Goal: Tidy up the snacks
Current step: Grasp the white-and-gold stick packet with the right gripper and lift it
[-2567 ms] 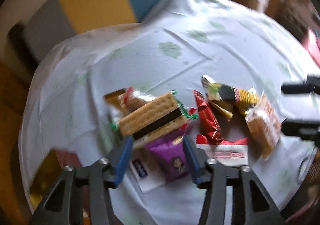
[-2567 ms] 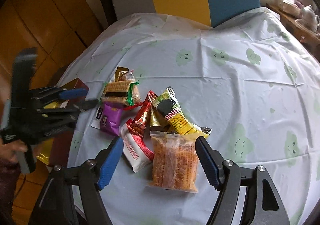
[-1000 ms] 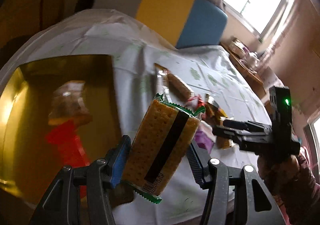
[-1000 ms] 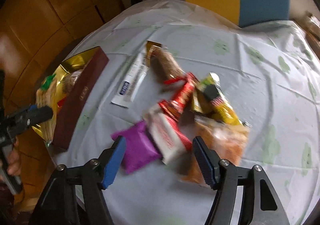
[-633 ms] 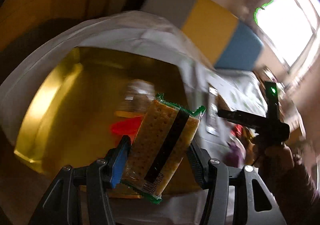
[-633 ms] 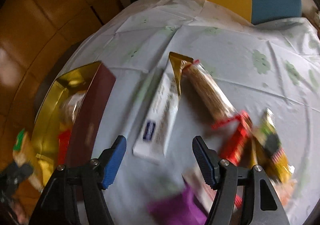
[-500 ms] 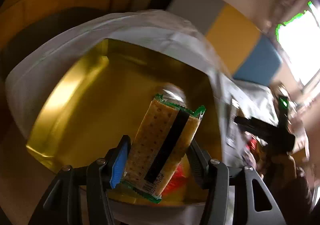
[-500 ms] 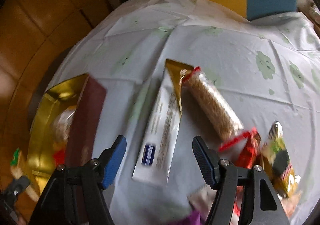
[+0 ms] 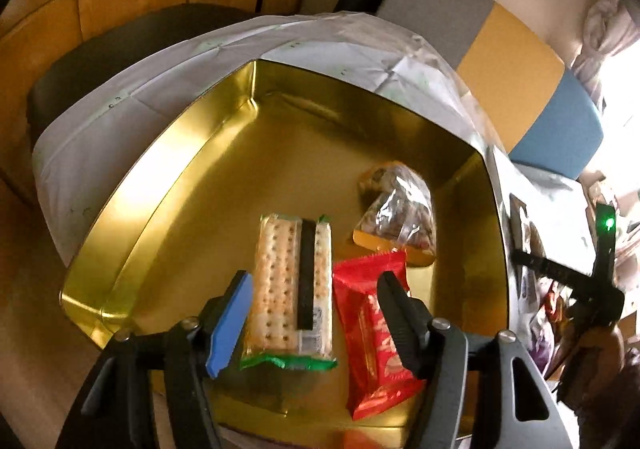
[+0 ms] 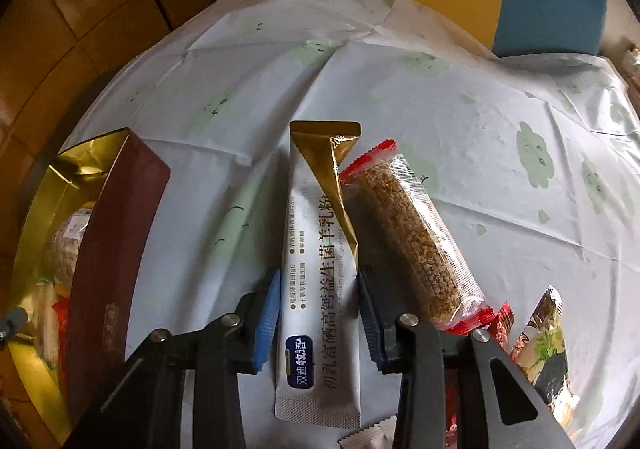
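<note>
Left claw [image 9: 316,313] had just been opening, jaws spread wide, nothing between the pads. Cracker pack [image 9: 294,285] lay flat on the floor of the gold tin [image 9: 168,153], long axis running away from the claw, green crimped end nearest it. Red wafer bar [image 9: 374,333] lay just beside it, roughly parallel; clear bag of snacks [image 9: 400,209] sat further in. Right claw [image 10: 318,319] had just been closing and straddled the white-and-gold sachet [image 10: 320,265] on the tabletop [image 10: 460,121], pads at both edges; firm grip unclear. Sachet's long axis ran along the claw, gold end pointing away. Cereal bar [image 10: 412,237] lay alongside, angled right.
</note>
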`<state>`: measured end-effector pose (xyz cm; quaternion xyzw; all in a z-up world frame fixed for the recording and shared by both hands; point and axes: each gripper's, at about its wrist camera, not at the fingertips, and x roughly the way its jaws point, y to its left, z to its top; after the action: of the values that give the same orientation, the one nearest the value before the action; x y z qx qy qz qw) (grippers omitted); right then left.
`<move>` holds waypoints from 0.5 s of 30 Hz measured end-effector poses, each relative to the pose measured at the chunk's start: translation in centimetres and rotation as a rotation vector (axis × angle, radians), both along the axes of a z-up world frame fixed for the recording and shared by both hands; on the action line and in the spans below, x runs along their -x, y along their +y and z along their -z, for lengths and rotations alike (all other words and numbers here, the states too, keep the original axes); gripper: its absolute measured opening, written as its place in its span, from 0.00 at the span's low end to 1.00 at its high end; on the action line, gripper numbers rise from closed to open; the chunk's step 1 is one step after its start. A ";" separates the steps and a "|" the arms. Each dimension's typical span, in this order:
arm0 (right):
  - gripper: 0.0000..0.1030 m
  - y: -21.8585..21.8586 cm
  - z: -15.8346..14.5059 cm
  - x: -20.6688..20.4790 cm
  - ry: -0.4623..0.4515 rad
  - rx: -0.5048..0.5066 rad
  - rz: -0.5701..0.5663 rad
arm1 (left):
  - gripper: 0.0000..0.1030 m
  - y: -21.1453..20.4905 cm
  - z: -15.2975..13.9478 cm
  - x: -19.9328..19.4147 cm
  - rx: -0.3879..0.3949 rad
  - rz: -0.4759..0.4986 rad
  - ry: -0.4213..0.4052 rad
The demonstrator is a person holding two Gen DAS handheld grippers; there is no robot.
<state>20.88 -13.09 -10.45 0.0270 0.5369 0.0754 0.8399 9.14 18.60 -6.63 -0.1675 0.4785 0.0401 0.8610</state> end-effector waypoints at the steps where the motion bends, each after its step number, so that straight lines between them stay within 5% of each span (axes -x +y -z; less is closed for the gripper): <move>1: 0.38 -0.1 0.0 -0.1 0.005 -0.008 0.001 | 0.63 -0.2 -0.1 0.3 -0.011 -0.002 -0.002; 15: 0.35 0.7 -0.2 1.5 -0.024 0.038 -0.014 | 0.63 -3.0 -1.5 3.4 -0.086 0.048 -0.016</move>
<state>19.35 -12.39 -10.26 0.0066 0.5284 0.0714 0.8459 5.70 15.58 -5.17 -0.1193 0.4732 0.0386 0.8720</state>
